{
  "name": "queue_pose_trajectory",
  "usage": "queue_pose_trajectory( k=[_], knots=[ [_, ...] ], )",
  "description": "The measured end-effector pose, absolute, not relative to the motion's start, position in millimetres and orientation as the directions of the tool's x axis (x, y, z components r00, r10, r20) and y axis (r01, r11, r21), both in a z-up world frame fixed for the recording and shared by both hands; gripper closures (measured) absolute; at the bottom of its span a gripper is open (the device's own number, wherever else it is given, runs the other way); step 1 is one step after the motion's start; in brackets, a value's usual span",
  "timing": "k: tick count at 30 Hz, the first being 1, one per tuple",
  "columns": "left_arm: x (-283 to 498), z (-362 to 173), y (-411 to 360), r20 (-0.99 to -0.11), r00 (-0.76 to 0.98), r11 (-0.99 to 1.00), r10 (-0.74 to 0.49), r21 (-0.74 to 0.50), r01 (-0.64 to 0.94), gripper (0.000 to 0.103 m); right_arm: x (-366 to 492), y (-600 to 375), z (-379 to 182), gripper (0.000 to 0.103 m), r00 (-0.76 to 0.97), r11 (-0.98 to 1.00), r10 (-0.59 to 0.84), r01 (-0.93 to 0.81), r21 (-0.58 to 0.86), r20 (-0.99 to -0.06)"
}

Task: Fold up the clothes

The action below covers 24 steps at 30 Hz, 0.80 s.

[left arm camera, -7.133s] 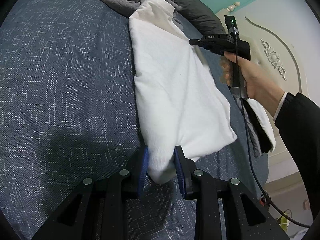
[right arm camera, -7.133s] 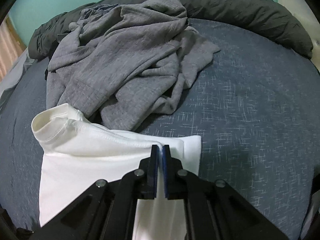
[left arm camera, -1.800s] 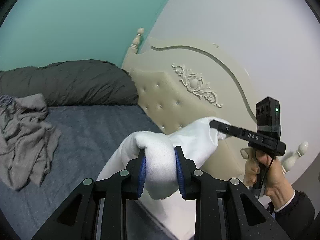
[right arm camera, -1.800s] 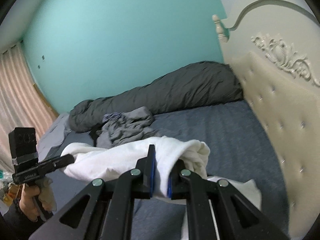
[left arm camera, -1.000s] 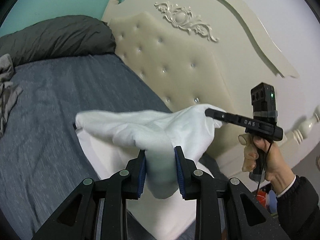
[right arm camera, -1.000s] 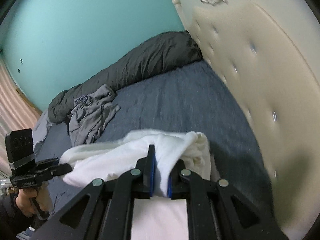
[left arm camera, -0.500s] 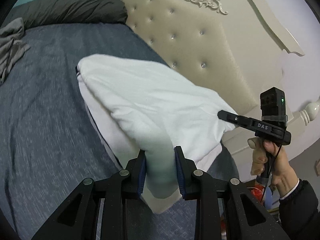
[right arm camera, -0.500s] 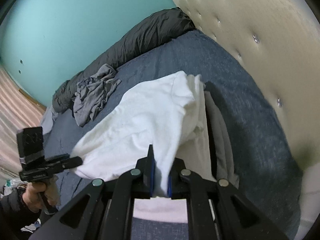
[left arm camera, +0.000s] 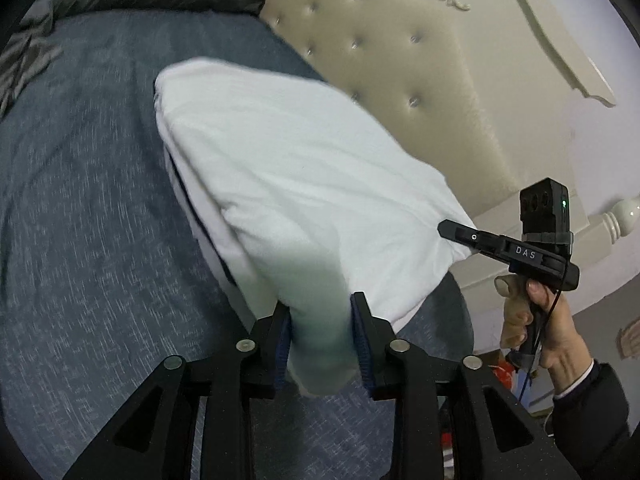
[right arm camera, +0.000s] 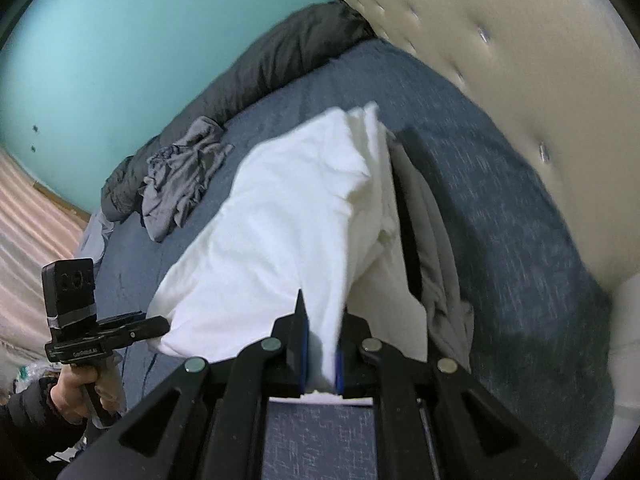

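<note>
My left gripper (left arm camera: 320, 336) pinches a thick bunch of the white shirt (left arm camera: 304, 184); my right gripper (right arm camera: 320, 354) pinches another corner. The shirt sags between them, its far end on the stack (right arm camera: 434, 240) just ahead, near the headboard (left arm camera: 400, 52). I judge I should lower both together, square over the stack, then release. 1 grey garment (right arm camera: 180, 184) lies far off, unfolded.

The right gripper (right arm camera: 320, 354) clamped the folded white garment (right arm camera: 288, 232), which lay beside the headboard (right arm camera: 500, 80).
</note>
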<state>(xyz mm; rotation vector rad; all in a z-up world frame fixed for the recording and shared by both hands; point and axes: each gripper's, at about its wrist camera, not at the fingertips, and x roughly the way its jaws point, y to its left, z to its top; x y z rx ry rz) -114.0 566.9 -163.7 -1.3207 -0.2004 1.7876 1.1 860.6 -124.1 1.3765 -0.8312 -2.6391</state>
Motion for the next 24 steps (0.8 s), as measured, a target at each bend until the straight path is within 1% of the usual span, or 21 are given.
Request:
queue_pose_trajectory(
  k=[1,2,3,4,5,6,7,8,10,13,15,18,19,20,23,24],
  knots=[
    [-115,-166,566,-0.694,-0.039,-0.6,0.719,-0.592,-0.539,0.069,3,861,-128,0.094,-0.604,-0.848,-0.286,-0.203,0.49,-0.744],
    [-115,-167,564,-0.694,-0.04,-0.6,0.718,-0.589,-0.542,0.069,4,862,-132,0.093,-0.606,-0.842,-0.287,-0.21,0.497,-0.742],
    [-114,-164,561,-0.697,-0.045,-0.6,0.716,-0.581,-0.55,0.069,6,862,-133,0.089,-0.608,-0.843,-0.279,-0.216,0.493,-0.743],
    [-113,-161,558,-0.7,-0.05,-0.6,0.713,-0.572,-0.559,0.068,7,861,-132,0.088,-0.61,-0.853,-0.261,-0.217,0.474,-0.748],
    [-112,-156,552,-0.702,-0.06,-0.6,0.71,-0.558,-0.574,0.067,9,860,-130,0.083,-0.612,-0.864,-0.239,-0.221,0.453,-0.754],
    [-111,-150,547,-0.704,-0.07,-0.598,0.707,-0.543,-0.589,0.063,11,861,-127,0.077,-0.615,-0.876,-0.204,-0.233,0.423,-0.762],
    [-111,-146,542,-0.707,-0.088,-0.6,0.702,-0.52,-0.609,0.059,14,864,-122,0.075,-0.621,-0.885,-0.163,-0.252,0.392,-0.766],
    [-111,-141,537,-0.71,-0.106,-0.601,0.696,-0.495,-0.628,0.059,17,868,-117,0.073,-0.63,-0.888,-0.129,-0.27,0.371,-0.766],
    [-119,-130,530,-0.703,-0.153,-0.614,0.694,-0.468,-0.635,0.058,24,875,-106,0.073,-0.664,-0.887,-0.095,-0.281,0.366,-0.741],
    [-131,-118,529,-0.687,-0.193,-0.622,0.701,-0.455,-0.638,0.058,22,874,-89,0.073,-0.719,-0.89,-0.103,-0.242,0.386,-0.687],
    [-136,-116,541,-0.684,-0.198,-0.615,0.702,-0.443,-0.652,0.058,9,863,-82,0.073,-0.734,-0.904,-0.108,-0.209,0.373,-0.671],
    [-139,-118,559,-0.689,-0.19,-0.606,0.699,-0.431,-0.669,0.058,-17,842,-82,0.074,-0.724,-0.931,-0.107,-0.168,0.325,-0.681],
    [-139,-120,565,-0.692,-0.185,-0.603,0.698,-0.428,-0.673,0.058,-25,839,-86,0.076,-0.715,-0.932,-0.113,-0.164,0.323,-0.69],
    [-137,-124,570,-0.701,-0.183,-0.603,0.689,-0.415,-0.681,0.058,-32,836,-91,0.082,-0.706,-0.934,-0.119,-0.159,0.321,-0.698],
    [-129,-138,586,-0.73,-0.179,-0.602,0.66,-0.371,-0.707,0.058,-50,835,-110,0.084,-0.673,-0.933,-0.108,-0.186,0.309,-0.732],
    [-124,-145,588,-0.739,-0.173,-0.598,0.651,-0.359,-0.717,0.058,-52,839,-117,0.087,-0.656,-0.93,-0.085,-0.217,0.295,-0.75]
  ],
)
